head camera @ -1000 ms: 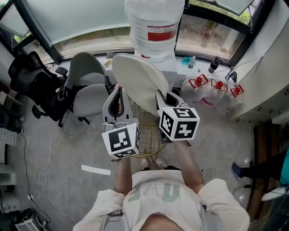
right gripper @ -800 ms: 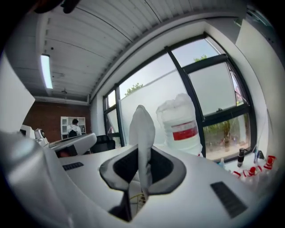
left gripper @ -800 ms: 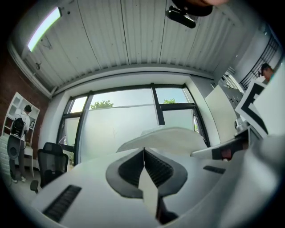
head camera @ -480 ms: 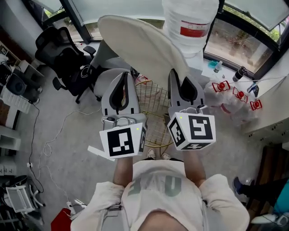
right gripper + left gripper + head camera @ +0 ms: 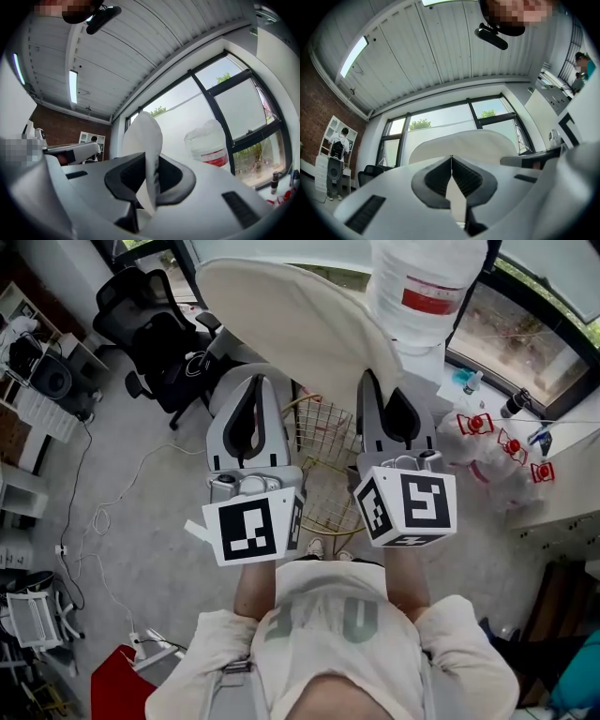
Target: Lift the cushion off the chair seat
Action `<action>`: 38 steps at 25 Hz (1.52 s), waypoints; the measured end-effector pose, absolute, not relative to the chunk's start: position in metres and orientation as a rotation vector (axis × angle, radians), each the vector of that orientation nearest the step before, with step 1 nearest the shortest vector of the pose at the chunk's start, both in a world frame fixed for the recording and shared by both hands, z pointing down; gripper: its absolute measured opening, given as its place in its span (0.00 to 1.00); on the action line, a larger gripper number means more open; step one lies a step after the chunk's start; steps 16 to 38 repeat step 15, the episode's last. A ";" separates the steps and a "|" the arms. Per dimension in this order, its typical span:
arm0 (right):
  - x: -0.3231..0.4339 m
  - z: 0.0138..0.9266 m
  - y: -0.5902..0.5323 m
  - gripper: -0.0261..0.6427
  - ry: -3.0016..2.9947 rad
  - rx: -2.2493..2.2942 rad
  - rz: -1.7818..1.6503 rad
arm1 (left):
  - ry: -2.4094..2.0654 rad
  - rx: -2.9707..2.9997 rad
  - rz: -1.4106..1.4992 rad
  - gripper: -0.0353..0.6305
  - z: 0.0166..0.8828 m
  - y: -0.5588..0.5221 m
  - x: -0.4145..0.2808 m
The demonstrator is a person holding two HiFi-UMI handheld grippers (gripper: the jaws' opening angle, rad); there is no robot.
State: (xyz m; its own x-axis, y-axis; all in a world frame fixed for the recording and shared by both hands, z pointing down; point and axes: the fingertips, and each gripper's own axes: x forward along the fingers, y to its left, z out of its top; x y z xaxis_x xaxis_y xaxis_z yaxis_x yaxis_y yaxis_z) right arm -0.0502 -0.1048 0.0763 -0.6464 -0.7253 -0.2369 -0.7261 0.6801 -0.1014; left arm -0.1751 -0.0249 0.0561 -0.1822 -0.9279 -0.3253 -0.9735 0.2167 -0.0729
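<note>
A cream cushion (image 5: 300, 324) hangs in the air, tilted, above a gold wire chair (image 5: 323, 442). Both grippers hold it from below by its near edge. My left gripper (image 5: 255, 381) is shut with a thin strip of the cushion's edge between its jaws; in the left gripper view the cushion (image 5: 459, 143) spreads wide beyond the closed left gripper (image 5: 451, 159). My right gripper (image 5: 370, 381) is shut on the cushion too: in the right gripper view the cushion (image 5: 143, 140) stands edge-on, pinched in the right gripper (image 5: 151, 161).
A large water bottle (image 5: 427, 287) stands on a dispenser behind the chair. A black office chair (image 5: 155, 329) is at the left. Bottles with red caps (image 5: 497, 442) lie at the right by a counter. Cables run over the grey floor (image 5: 122, 521).
Both grippers have risen with the cushion, which now sits higher and further left in the head view. More of the wire chair seat shows below it.
</note>
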 end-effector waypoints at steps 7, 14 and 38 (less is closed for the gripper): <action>-0.047 0.077 -0.111 0.12 2.639 -1.151 0.006 | 2.222 -1.753 0.211 0.07 0.061 -0.024 -0.178; -0.049 0.077 -0.116 0.12 2.645 -1.147 0.006 | 2.236 -1.729 0.209 0.07 0.060 -0.025 -0.183; -0.050 0.077 -0.115 0.12 2.645 -1.145 0.008 | 2.237 -1.727 0.209 0.07 0.060 -0.025 -0.184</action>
